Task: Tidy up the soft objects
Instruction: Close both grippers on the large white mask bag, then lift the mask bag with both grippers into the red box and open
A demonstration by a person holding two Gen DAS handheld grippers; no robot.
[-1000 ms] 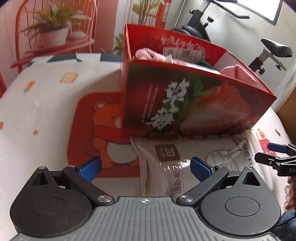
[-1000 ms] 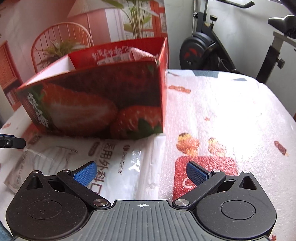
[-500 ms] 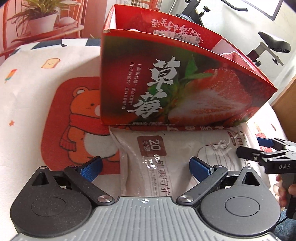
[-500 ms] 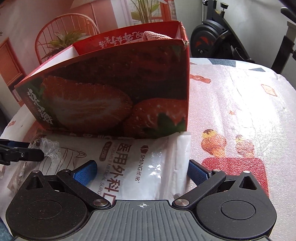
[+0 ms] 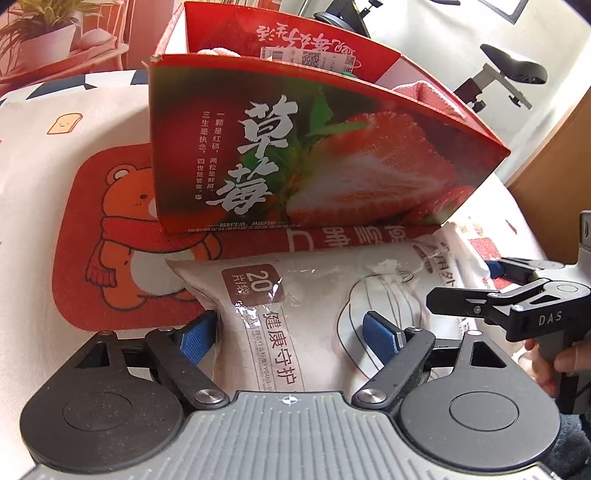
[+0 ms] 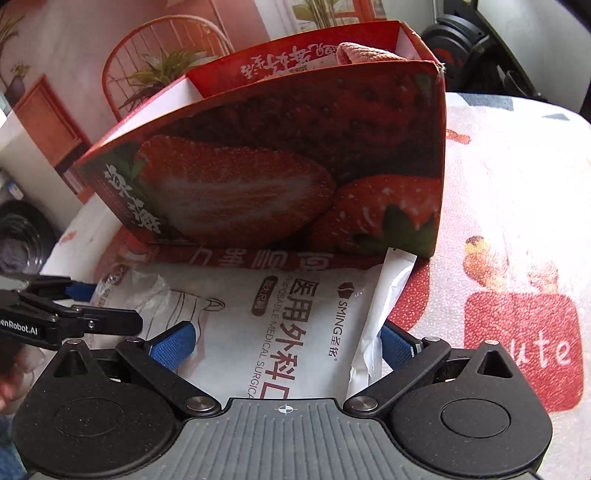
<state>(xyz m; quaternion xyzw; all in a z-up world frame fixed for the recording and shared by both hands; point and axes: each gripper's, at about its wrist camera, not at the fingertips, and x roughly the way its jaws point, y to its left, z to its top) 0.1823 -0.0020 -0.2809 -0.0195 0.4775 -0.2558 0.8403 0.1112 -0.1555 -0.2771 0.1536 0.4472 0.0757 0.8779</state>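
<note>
Both grippers straddle the mask packet (image 5: 314, 332) lying flat in front: the left gripper (image 5: 282, 334), jaws spread and just closing, brackets its left end, the right gripper (image 6: 284, 343), spread, its right. Beyond, touching its far edge, stands the strawberry box (image 5: 295, 162), likely its destination, pink cloth (image 6: 365, 53) already inside.

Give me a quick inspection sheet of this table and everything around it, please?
Surface: printed tablecloth with a bear picture, lumpy but bare at the sides.
Job's things: mask packet lies flat in front of the strawberry box, one edge tucked under the box's front flap. Pink cloth already sits inside the box.
Clutter: nothing seen.
Grippers: left hand-held gripper straddles one end of the packet; its jaws have just been closing, and the pads do not yet clearly press on it. Right hand-held gripper straddles the other end, open.
Cables: nothing seen.
Surroundings: exercise bike, potted plant, wire chair.
</note>
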